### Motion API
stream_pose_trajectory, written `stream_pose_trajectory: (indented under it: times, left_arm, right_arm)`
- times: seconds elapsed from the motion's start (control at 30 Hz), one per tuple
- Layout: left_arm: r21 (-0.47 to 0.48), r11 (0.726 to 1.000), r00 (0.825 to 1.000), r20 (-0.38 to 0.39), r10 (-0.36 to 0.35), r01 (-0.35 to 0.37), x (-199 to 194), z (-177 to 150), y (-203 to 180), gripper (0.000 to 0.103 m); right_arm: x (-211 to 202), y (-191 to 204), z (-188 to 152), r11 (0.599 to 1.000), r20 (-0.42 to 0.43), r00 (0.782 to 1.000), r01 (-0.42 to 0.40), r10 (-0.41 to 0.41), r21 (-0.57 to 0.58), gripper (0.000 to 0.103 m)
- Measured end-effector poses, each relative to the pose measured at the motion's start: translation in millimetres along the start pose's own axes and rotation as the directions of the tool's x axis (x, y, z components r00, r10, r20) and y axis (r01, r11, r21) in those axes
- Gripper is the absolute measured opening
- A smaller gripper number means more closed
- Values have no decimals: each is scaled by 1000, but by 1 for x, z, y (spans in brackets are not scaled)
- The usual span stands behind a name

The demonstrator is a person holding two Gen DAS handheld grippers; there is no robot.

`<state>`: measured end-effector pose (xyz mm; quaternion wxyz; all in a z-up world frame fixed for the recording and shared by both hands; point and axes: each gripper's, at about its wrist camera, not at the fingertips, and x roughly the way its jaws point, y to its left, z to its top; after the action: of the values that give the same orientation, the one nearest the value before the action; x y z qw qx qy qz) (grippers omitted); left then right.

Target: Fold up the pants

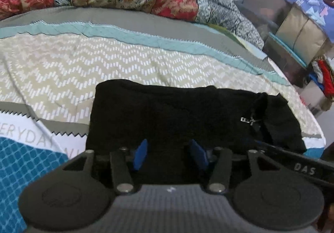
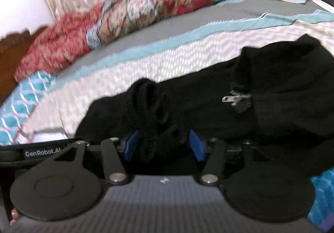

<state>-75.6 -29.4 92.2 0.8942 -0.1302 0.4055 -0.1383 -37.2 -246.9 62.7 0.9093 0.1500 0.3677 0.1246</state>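
- We find the black knit pants [image 1: 187,112] lying on the bed's chevron-patterned beige and teal quilt [image 1: 62,70], already gathered into a broad, squat bundle, so the fold appears well advanced.
- In the left wrist view the bundle's long axis runs across the picture, from its squared edge at the left to the metal zipper pull [image 1: 248,121] at the right.
- The left gripper [image 1: 170,154] sits at the near edge, toward the squared end. Its blue fingers [image 1: 141,154] stand apart over the cloth; we see no pinch, so we judge them released.
- The right gripper [image 2: 163,146] meets the same near edge at the other end, beside the zipper pull [image 2: 235,98]. A raised ridge of black cloth lies between its blue fingers [image 2: 197,148], which stand apart; we cannot tell whether they press on it.
- In both views the pants lie straight ahead of and below the fingers.
- Neither hand is plainly nearer; each covers one end of the near edge.
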Motion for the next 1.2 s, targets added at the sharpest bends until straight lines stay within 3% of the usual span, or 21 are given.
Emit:
stream_pose_trajectory:
  times: [0.23, 0.37, 0.4, 0.67, 0.97, 1.1, 1.2]
  left_arm:
    - [-4, 999, 998, -23, 53, -53, -3, -19, 10, 49]
    - [-13, 997, 997, -39, 74, -74, 4, -22, 10, 49]
    - [-4, 997, 996, -41, 82, -82, 5, -23, 9, 50]
    - [50, 990, 990, -29, 137, -135, 8, -30, -1, 51]
    - [32, 994, 993, -45, 107, -106, 8, -29, 5, 57]
    - [42, 996, 996, -52, 77, -74, 8, -32, 7, 69]
    - [62, 995, 995, -50, 83, -79, 9, -34, 3, 72]
  right_arm:
    - [-43, -30, -28, 998, 17, 1000, 3, -4, 68, 57]
    - [-30, -46, -50, 995, -59, 998, 30, -24, 90, 57]
    - [-30, -47, -54, 997, -18, 1000, 9, -8, 76, 58]
    - [-29, -46, -52, 999, -11, 1000, -10, 11, 44, 59]
    - [-35, -62, -55, 998, -10, 999, -41, 42, 55, 59]
    - [-36, -63, -55, 997, -11, 999, -46, 47, 54, 61]
    - [-37, -67, -54, 997, -12, 998, -54, 55, 54, 62]
